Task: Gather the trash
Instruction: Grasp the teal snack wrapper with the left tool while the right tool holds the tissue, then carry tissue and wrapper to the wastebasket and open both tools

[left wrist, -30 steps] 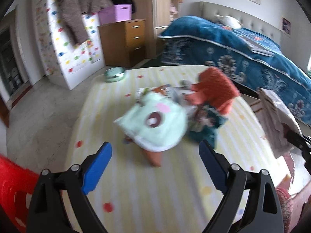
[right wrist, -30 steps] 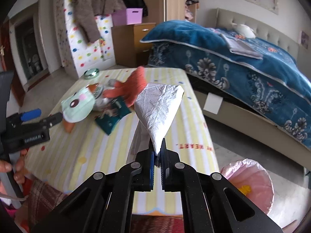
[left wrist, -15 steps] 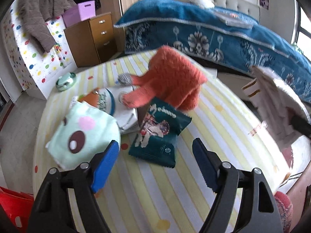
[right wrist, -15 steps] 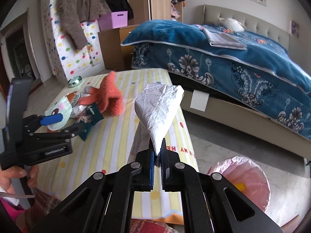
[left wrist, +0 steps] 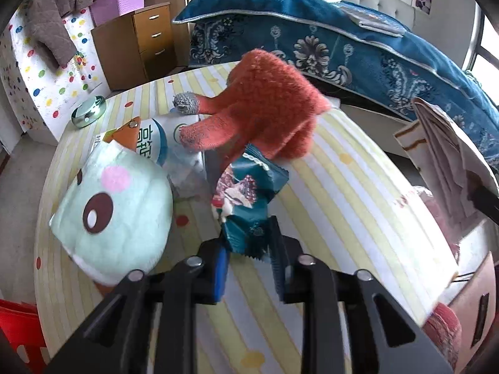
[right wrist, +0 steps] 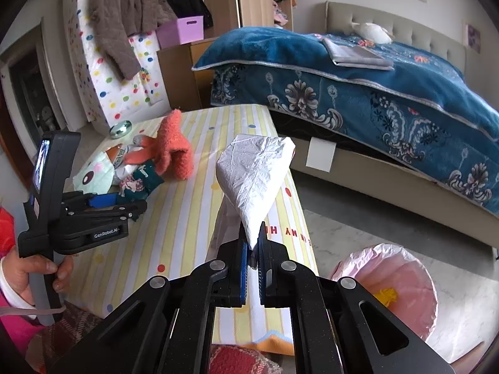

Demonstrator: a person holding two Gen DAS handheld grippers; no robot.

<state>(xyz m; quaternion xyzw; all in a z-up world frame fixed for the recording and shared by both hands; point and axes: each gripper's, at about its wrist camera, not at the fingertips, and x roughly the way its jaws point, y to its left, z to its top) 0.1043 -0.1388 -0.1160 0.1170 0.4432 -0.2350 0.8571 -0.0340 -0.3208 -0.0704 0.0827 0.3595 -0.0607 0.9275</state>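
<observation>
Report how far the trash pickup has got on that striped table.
Nothing looks binned yet. In hand: the right tool is shut on the silver wrapper, held up over the table edge; the left tool has closed on the teal snack packet. Left: the white packet under the orange glove, then dropping everything, probably into the pink-lined bin.

Your left wrist camera sits low and close over the yellow-striped bench, facing the blue-quilted bed. Your right wrist camera looks from farther back across the same bench, sharing the fuzzy orange glove and bed.
</observation>
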